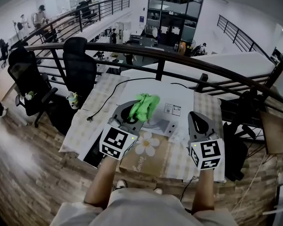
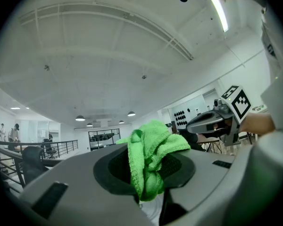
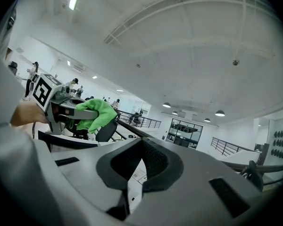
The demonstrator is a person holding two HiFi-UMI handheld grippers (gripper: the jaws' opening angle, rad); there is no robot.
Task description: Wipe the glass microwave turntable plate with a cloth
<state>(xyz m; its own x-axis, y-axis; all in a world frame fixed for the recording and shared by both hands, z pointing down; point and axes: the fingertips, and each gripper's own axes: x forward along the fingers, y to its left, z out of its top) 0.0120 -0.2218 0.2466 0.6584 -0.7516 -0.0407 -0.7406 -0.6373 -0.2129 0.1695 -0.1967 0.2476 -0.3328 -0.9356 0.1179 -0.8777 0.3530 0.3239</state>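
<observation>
My left gripper (image 1: 132,109) is shut on a bright green cloth (image 1: 145,105), which bunches up out of its jaws above the white tabletop. In the left gripper view the cloth (image 2: 148,166) fills the gap between the jaws and hangs down the middle. Just beyond that gripper's tip, a round clear shape with faint rings, apparently the glass turntable plate (image 1: 156,123), lies flat, partly hidden by the gripper. My right gripper (image 1: 194,116) is held to the right, apart from the plate, shut with nothing in it (image 3: 132,173). Both gripper cameras tilt up toward the ceiling.
A white board (image 1: 179,98) lies on a checked tablecloth (image 1: 92,112). A brown card with a flower print (image 1: 148,145) sits at the near edge. A black cable (image 1: 104,105) trails off left. A dark railing (image 1: 179,55) and office chairs (image 1: 78,65) stand behind the table.
</observation>
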